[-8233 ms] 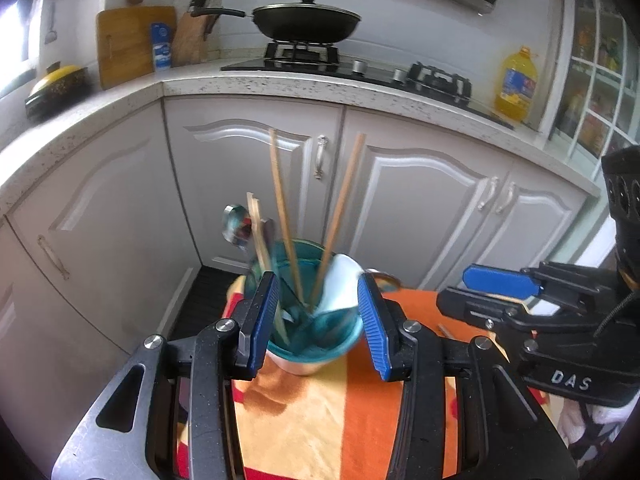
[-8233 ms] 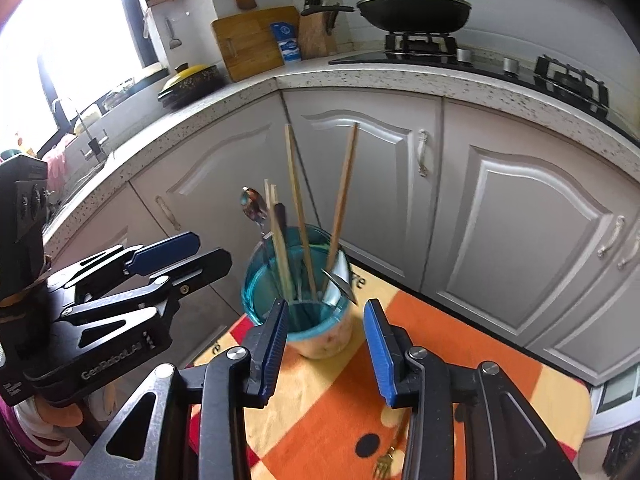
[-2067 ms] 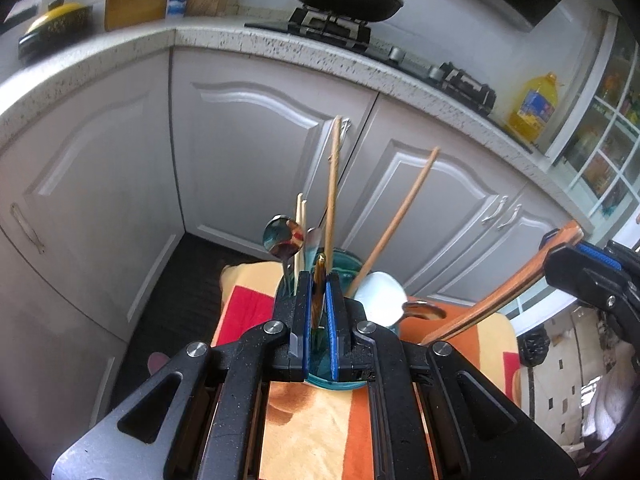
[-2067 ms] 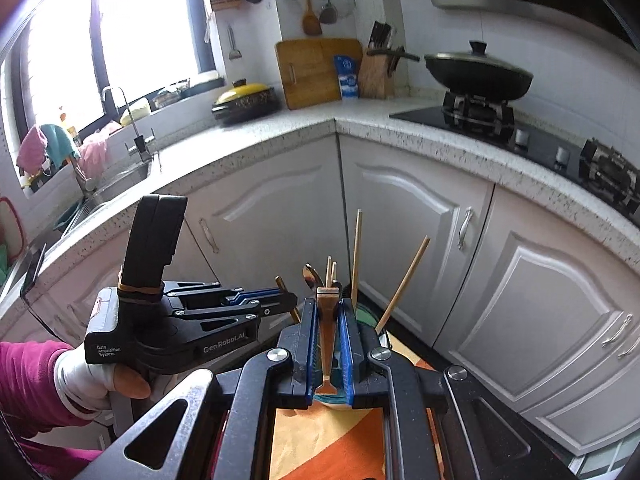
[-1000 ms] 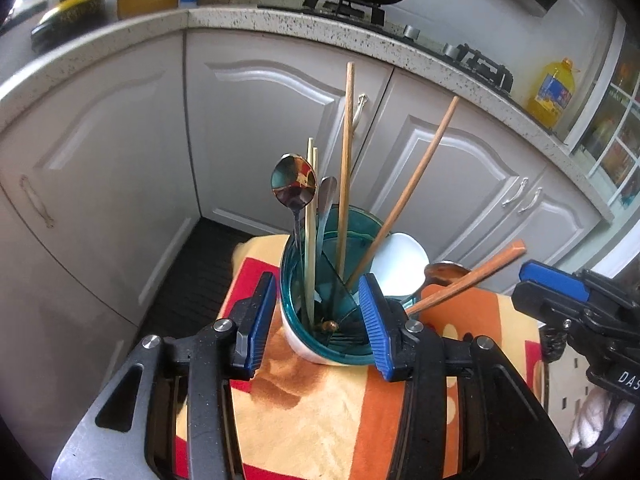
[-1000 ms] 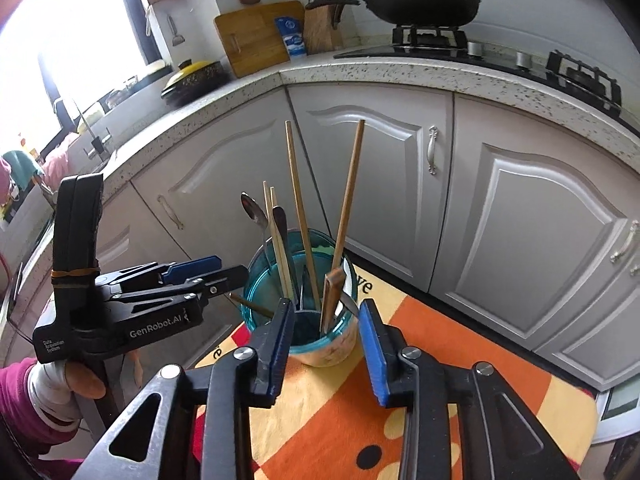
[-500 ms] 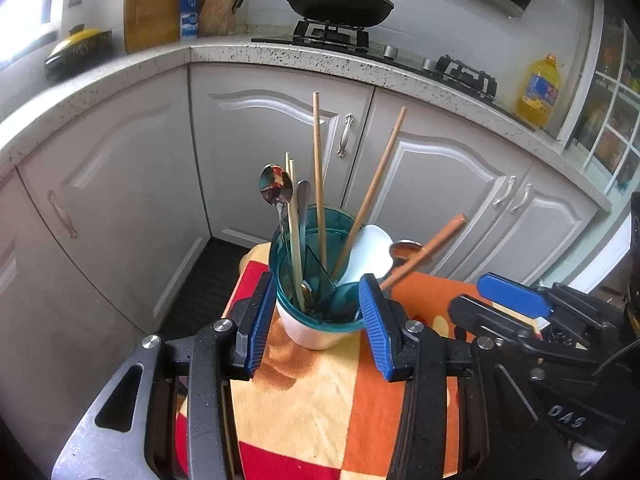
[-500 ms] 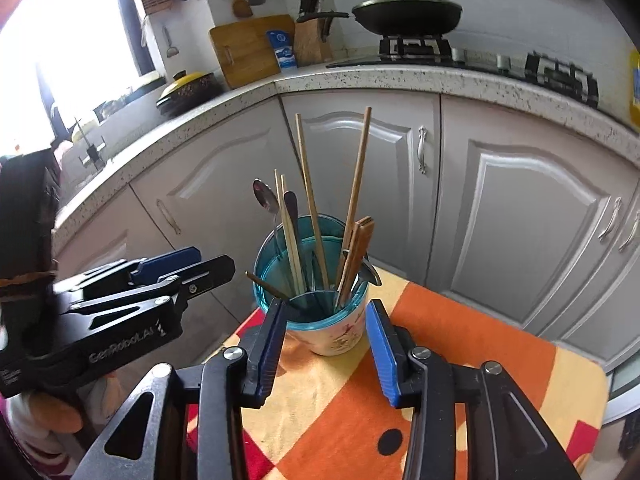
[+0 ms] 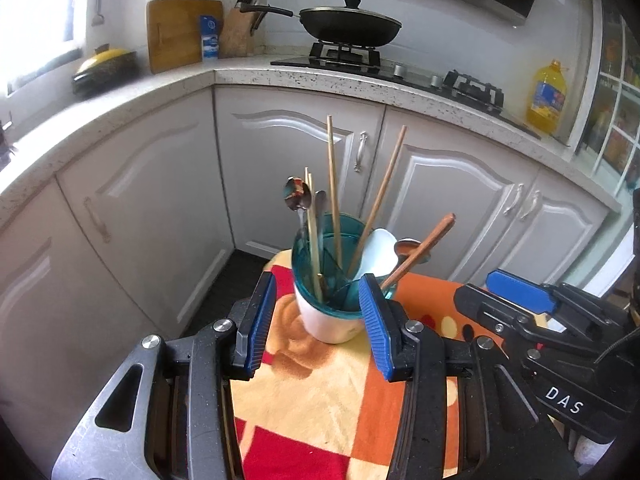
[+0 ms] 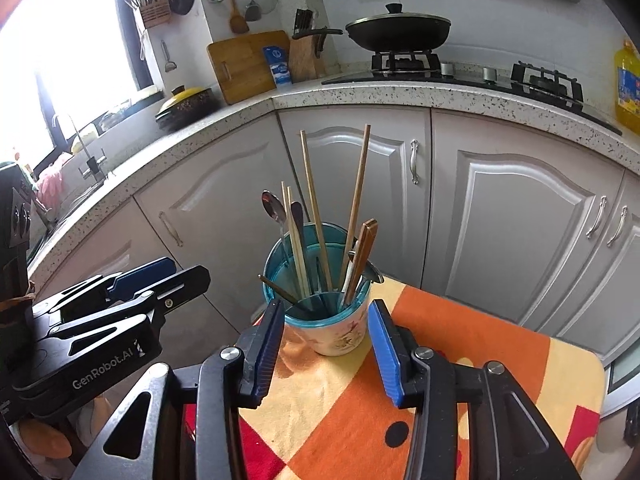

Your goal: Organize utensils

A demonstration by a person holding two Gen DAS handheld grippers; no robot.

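A teal-rimmed utensil cup [image 9: 326, 312] stands on a surface draped in an orange, yellow and red cloth [image 9: 320, 408], in front of white kitchen cabinets [image 9: 160, 184]. The cup is crowded with wooden chopsticks [image 9: 334, 184], a long metal spoon [image 9: 297, 196], a white ceramic spoon [image 9: 376, 248] and a brown-handled utensil [image 9: 424, 248] leaning out over the rim to the right. The left hand-held gripper [image 9: 318, 324] hangs just short of the cup, its blue pads well apart and gripping nothing. The right hand-held gripper [image 10: 326, 344] faces the same cup from the other side, its blue pads likewise spread and empty. Behind, a lidded black pan [image 10: 398, 30] sits on the gas hob.
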